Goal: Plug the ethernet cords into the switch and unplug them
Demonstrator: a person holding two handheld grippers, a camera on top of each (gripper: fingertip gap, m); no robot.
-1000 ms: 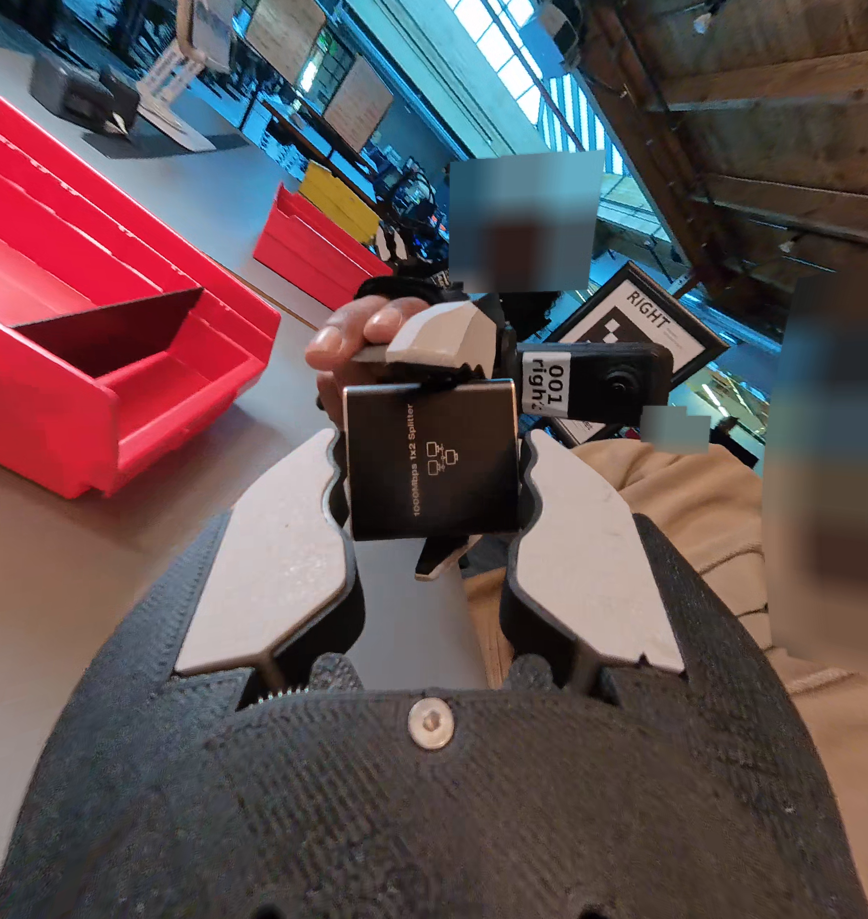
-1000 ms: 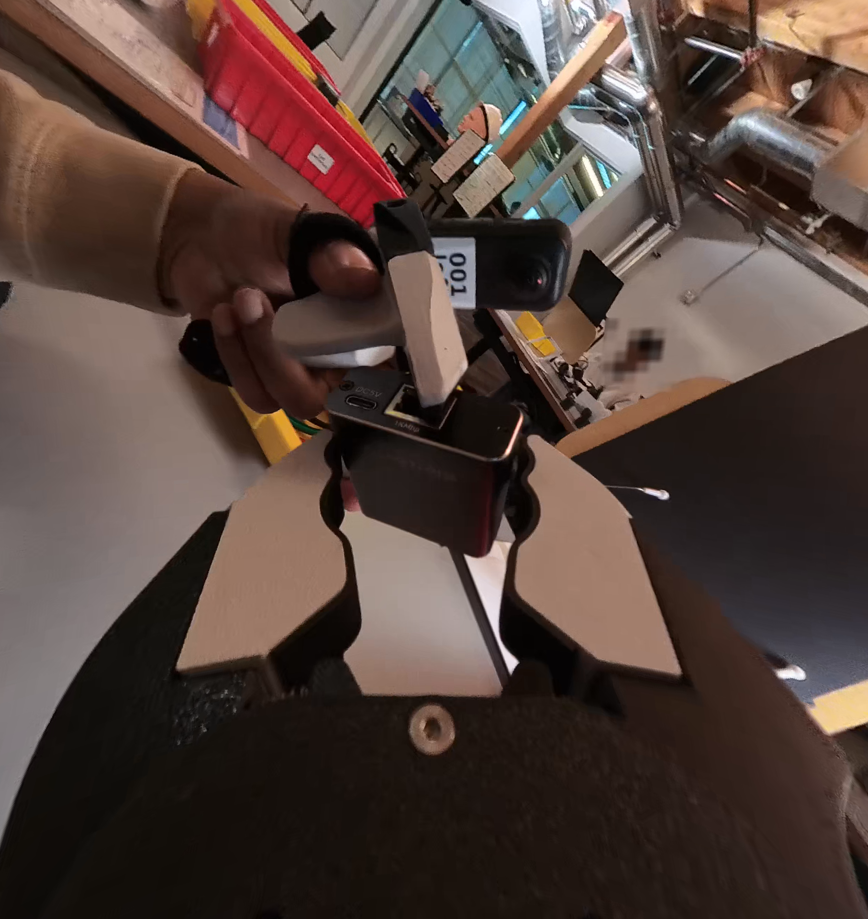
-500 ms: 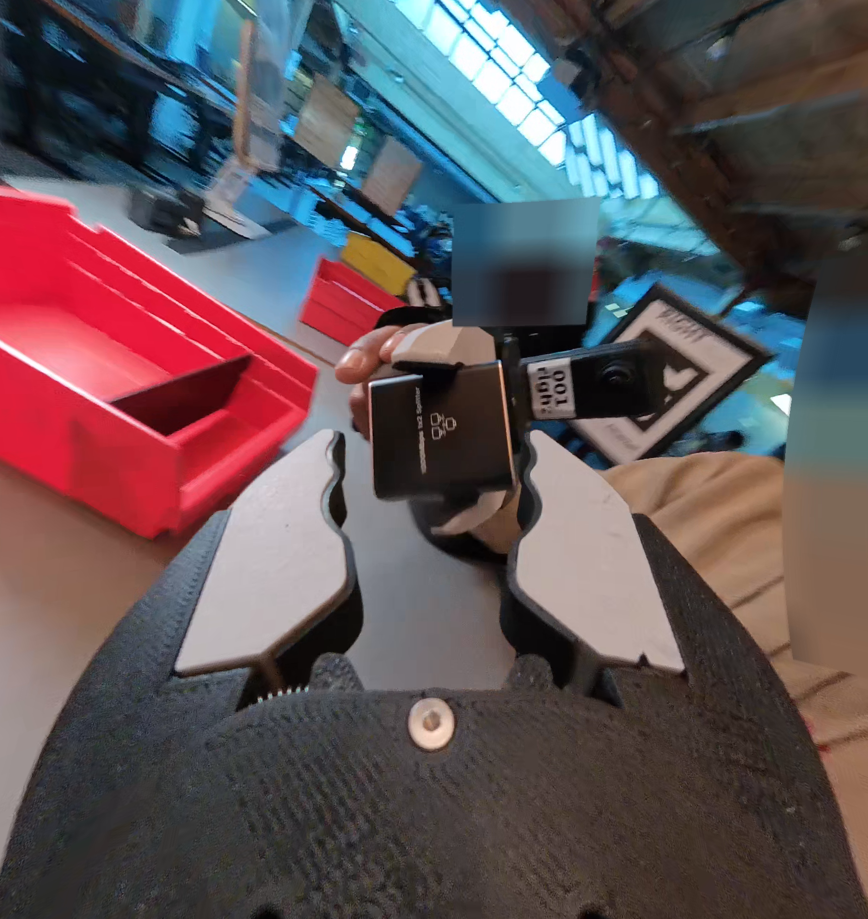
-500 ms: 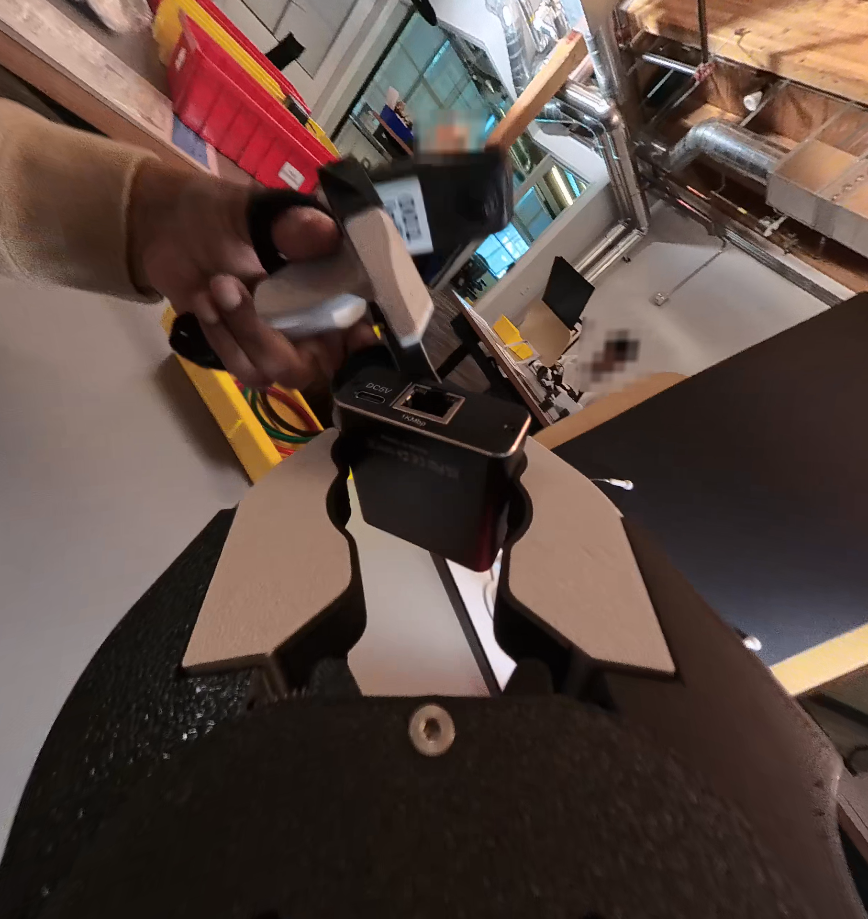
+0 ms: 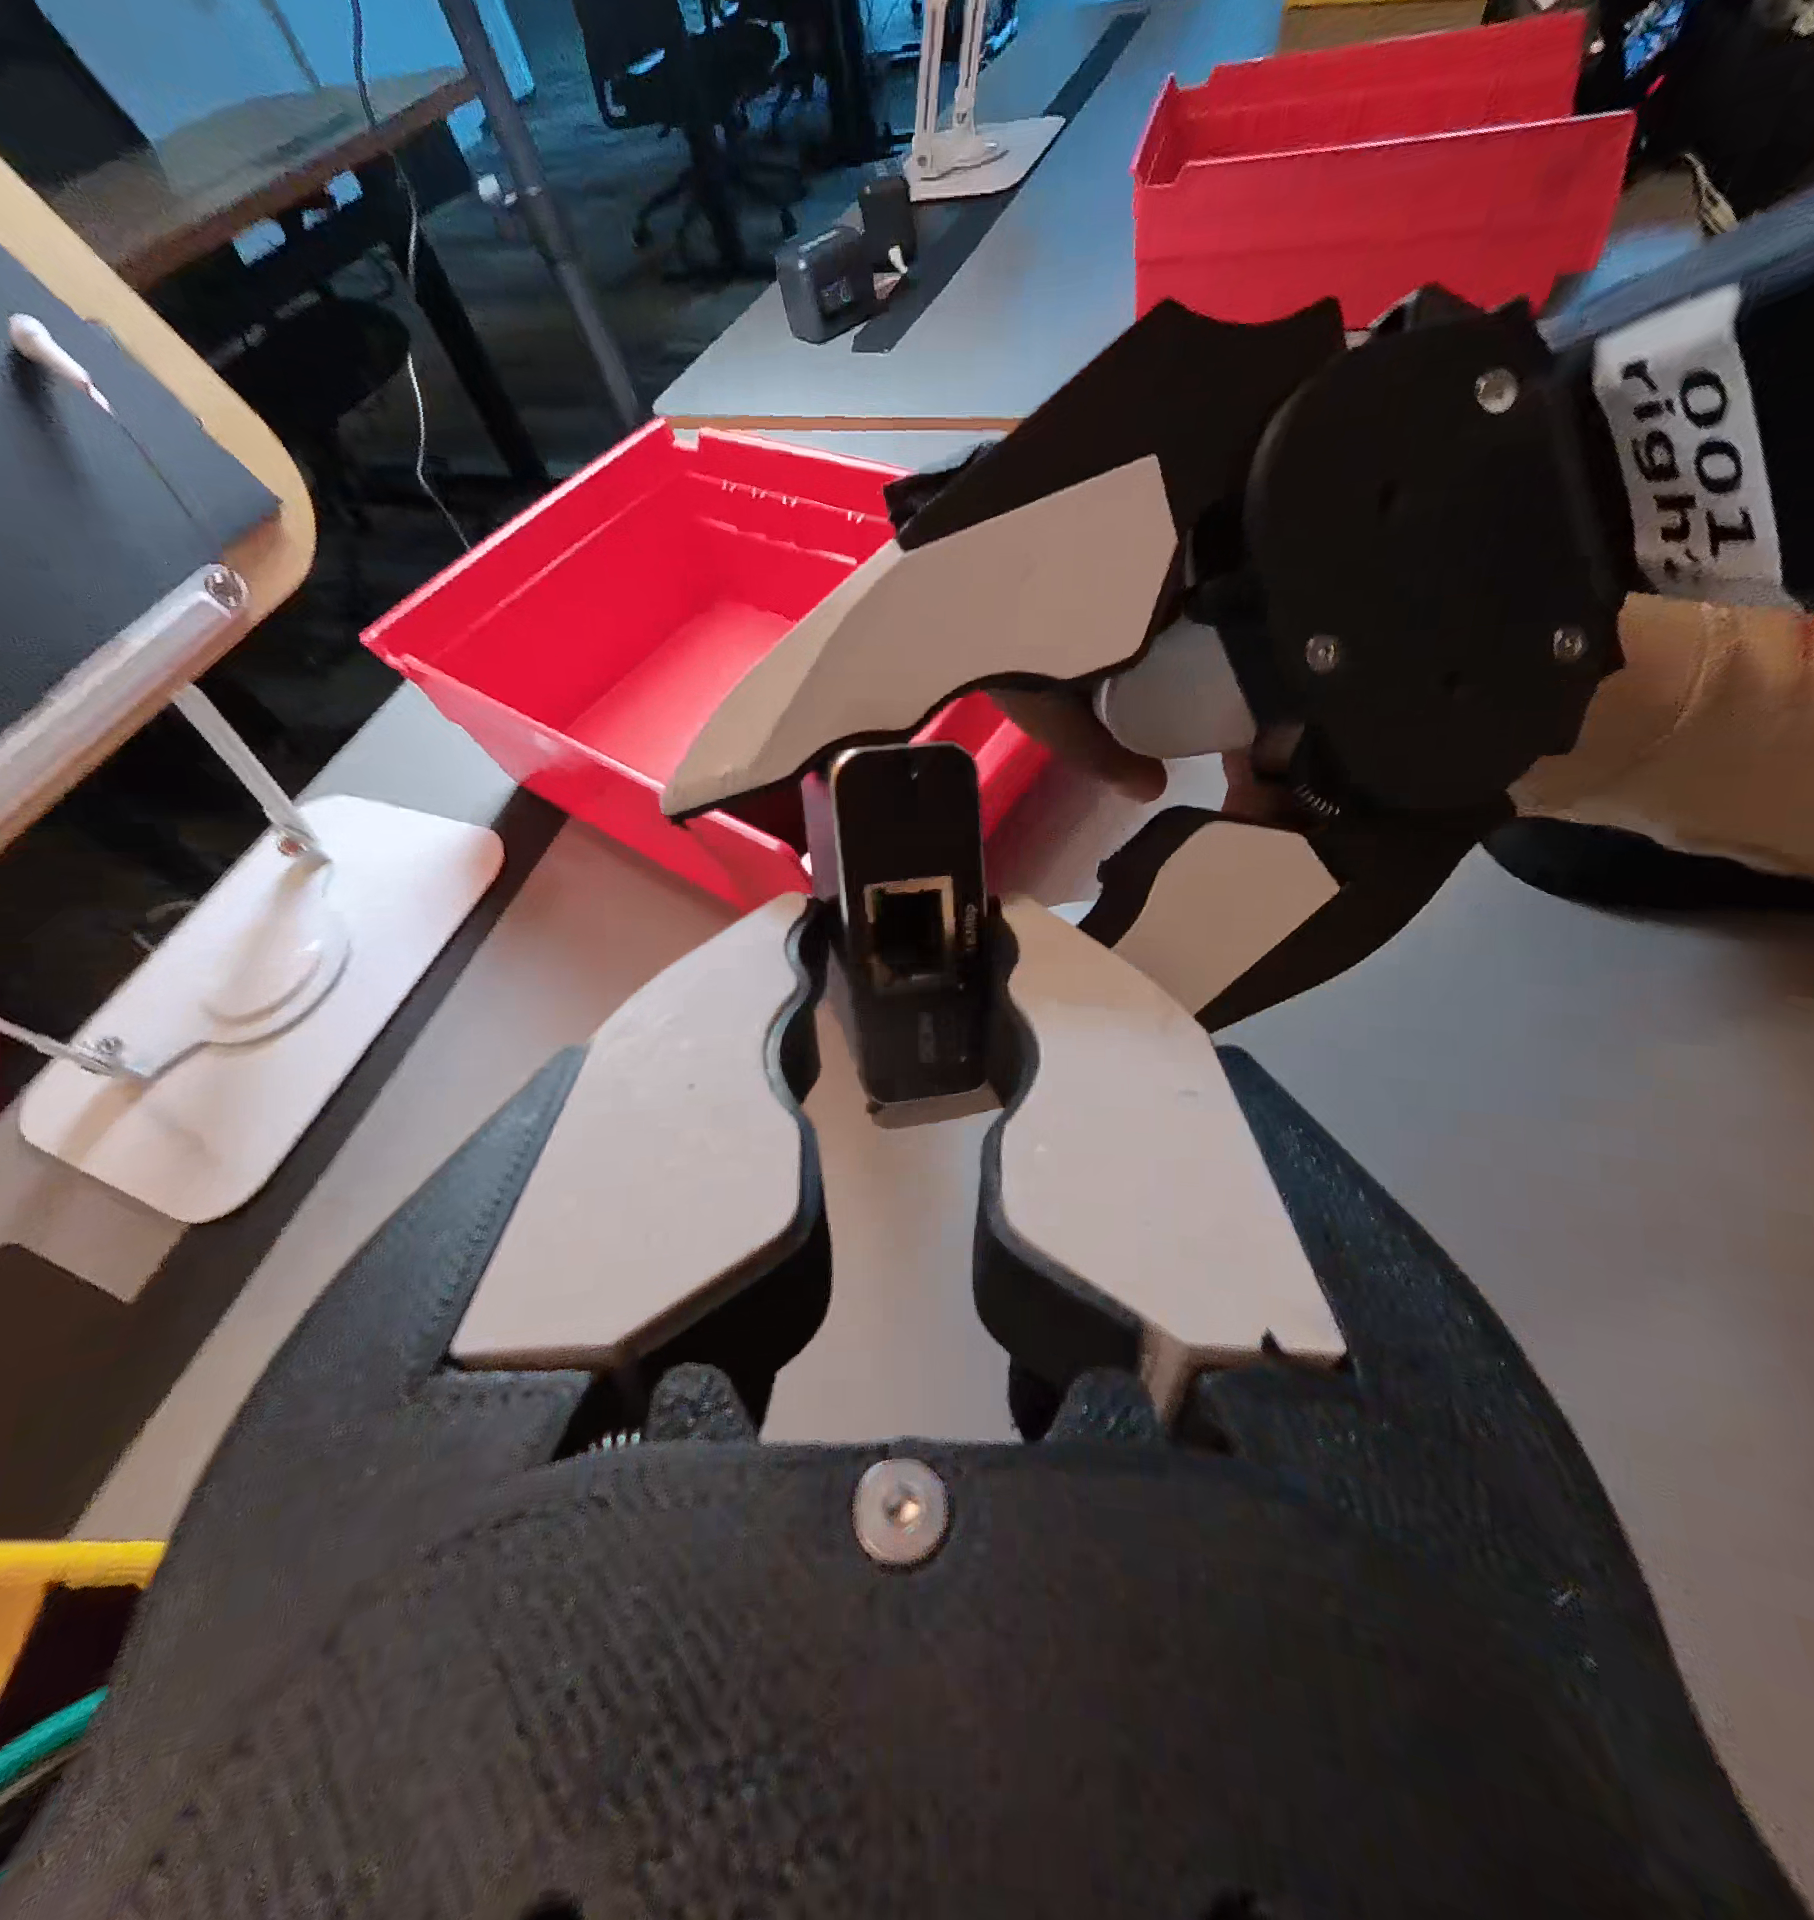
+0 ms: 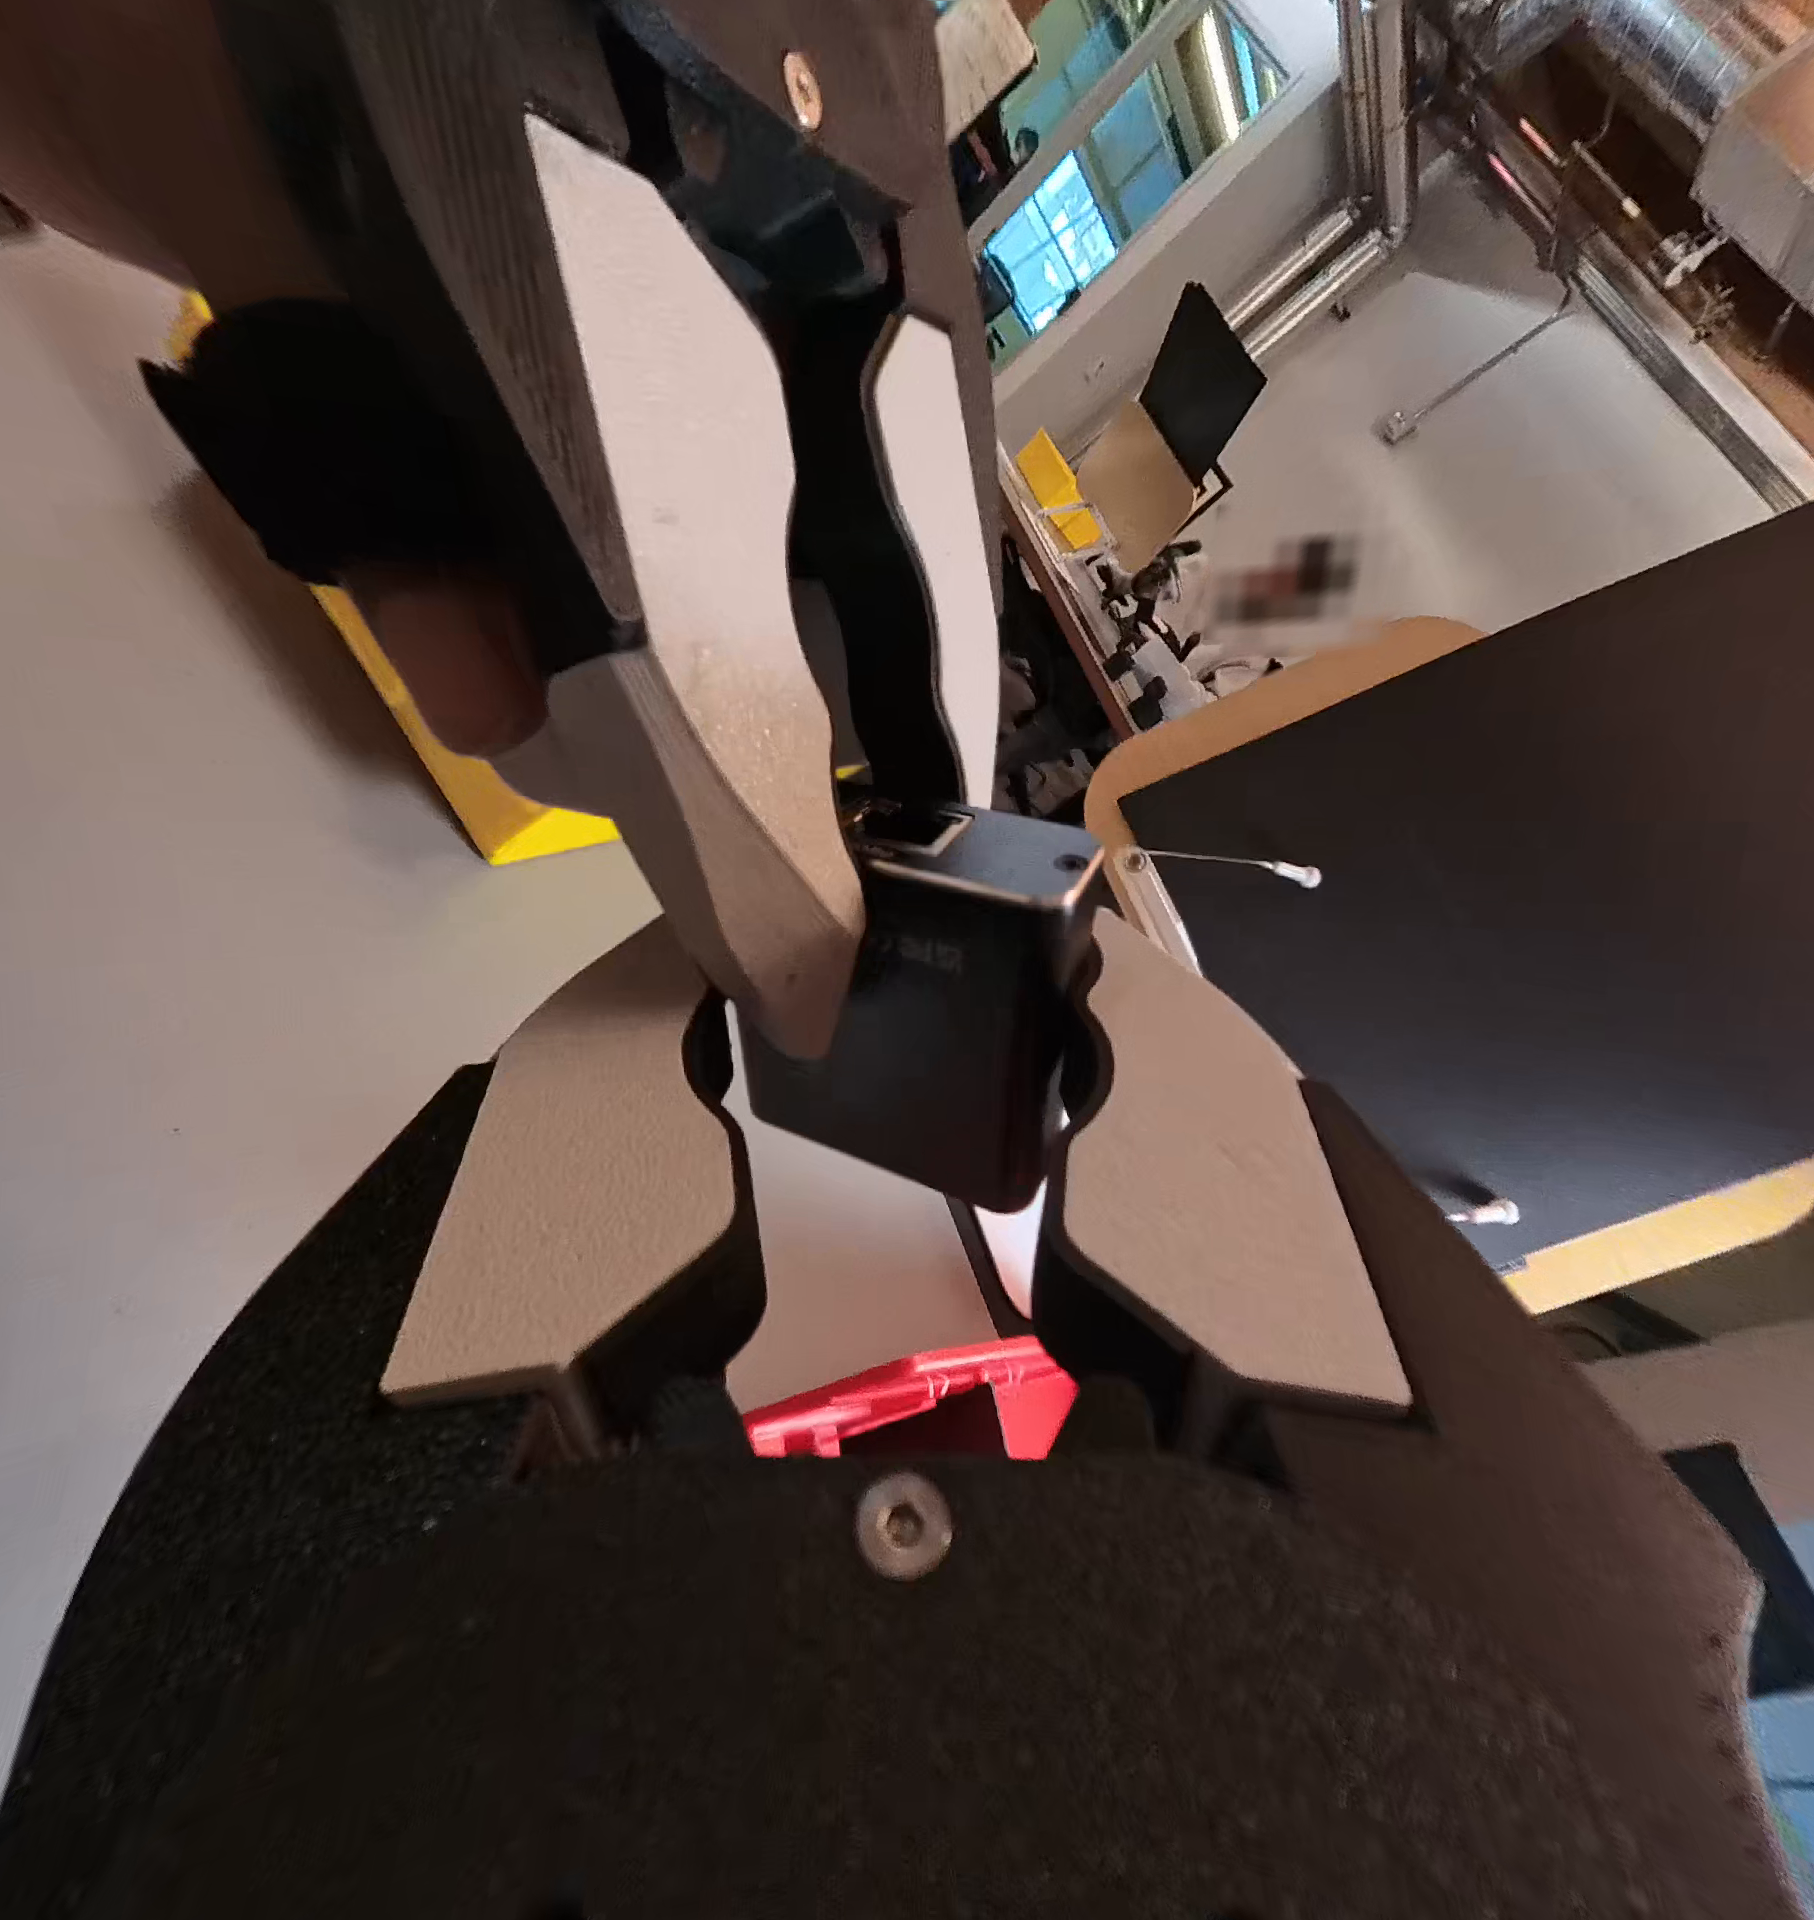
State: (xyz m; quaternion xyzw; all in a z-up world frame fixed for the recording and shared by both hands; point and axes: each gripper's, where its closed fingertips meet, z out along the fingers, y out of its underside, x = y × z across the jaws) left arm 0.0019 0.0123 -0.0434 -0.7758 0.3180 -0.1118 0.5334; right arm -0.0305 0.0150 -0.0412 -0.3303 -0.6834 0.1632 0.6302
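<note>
**A:** Black, metal-looking switch (image 5: 913,831) is pinched across its thin faces between the left gripper (image 5: 908,997) jaws. They're closed almost all the way, and the empty port (image 5: 908,930) is turned back toward the wrist. How's it expected to handle?

**B:** Light and rigid, probably slick on those smooth sides, so a twist can be expected once a plug gets pushed in. The broad sides look clamped by the right gripper (image 6: 903,987) too, jaws part-open around the body. Best gripped mid-body, ports kept clear. Beyond the jaws a red bin (image 5: 612,665) is seen.
</note>
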